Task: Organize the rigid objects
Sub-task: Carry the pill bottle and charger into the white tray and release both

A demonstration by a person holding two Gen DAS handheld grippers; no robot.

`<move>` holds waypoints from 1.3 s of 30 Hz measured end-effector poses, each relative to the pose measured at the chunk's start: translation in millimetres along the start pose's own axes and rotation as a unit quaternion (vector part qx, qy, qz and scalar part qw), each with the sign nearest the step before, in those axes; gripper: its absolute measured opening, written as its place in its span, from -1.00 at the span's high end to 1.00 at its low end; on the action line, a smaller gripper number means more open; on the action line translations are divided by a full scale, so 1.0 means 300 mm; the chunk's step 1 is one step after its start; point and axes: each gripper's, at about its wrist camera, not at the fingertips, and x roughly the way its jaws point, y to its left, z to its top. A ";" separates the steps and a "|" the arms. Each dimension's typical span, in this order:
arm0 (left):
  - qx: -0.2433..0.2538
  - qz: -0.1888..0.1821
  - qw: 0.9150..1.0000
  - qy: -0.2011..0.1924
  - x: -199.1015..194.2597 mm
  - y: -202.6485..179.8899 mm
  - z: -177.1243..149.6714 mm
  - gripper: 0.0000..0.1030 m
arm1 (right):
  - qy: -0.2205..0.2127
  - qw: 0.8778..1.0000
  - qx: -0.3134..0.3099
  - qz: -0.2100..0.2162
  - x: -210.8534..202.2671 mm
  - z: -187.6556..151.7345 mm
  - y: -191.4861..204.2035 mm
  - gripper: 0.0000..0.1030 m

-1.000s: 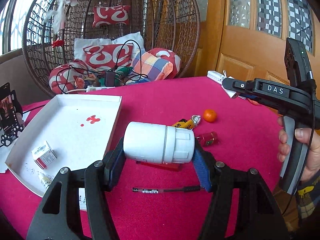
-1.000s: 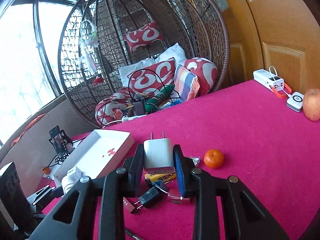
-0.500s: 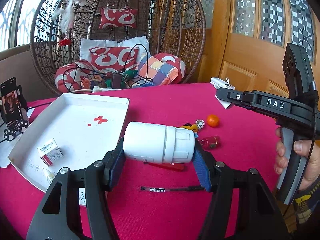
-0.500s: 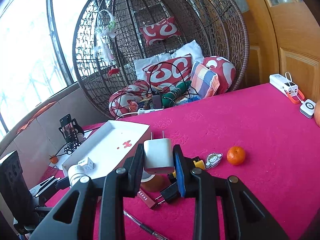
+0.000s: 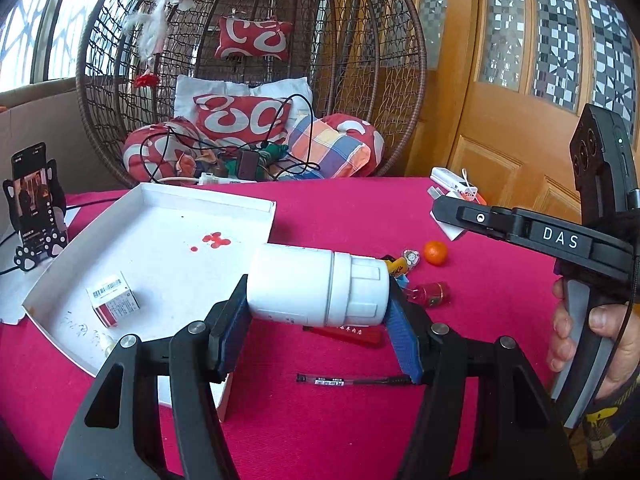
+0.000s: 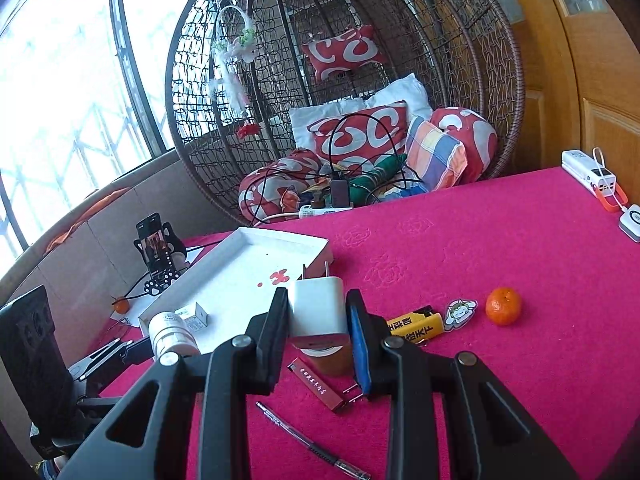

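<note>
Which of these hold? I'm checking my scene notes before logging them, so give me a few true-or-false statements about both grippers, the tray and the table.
1. The left gripper holds a white bottle lying sideways. True.
2. The right gripper is empty. False: it clamps a white charger.
3. The white tray holds a small box. True.
4. The orange lies inside the tray. False: it sits on the red tablecloth.
5. A pen lies on the tablecloth. True.

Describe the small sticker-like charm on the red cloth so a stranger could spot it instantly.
Start at the red tablecloth, right of the white tray. Find the orange tangerine; the cartoon charm lies just left of it, beside the yellow lighter. It alone is flat and pale, with a cartoon face.
</note>
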 end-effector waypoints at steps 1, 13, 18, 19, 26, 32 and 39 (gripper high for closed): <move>0.000 0.000 1.000 0.000 0.000 0.002 0.002 -0.21 | 0.002 1.000 -0.001 0.001 0.003 -0.001 0.003 0.45; -0.022 0.019 1.000 -0.009 -0.019 0.068 0.017 -0.21 | 0.018 1.000 -0.018 0.016 0.035 -0.016 0.047 0.45; -0.039 0.030 0.999 -0.015 -0.025 0.115 0.030 -0.21 | 0.026 0.999 -0.026 0.022 0.052 -0.030 0.073 0.45; -0.041 0.033 0.998 -0.016 -0.028 0.126 0.034 -0.21 | 0.028 0.999 -0.028 0.023 0.056 -0.033 0.079 0.45; -0.048 0.082 0.995 -0.034 -0.009 0.274 0.153 -0.21 | 0.050 0.996 -0.059 0.045 0.129 -0.037 0.178 0.45; -0.078 0.121 0.989 0.012 0.147 0.465 0.238 -0.21 | 0.085 0.991 -0.075 0.074 0.277 -0.007 0.303 0.45; -0.100 0.148 0.983 0.044 0.234 0.534 0.199 -0.21 | 0.143 0.982 -0.103 0.066 0.461 -0.085 0.425 0.45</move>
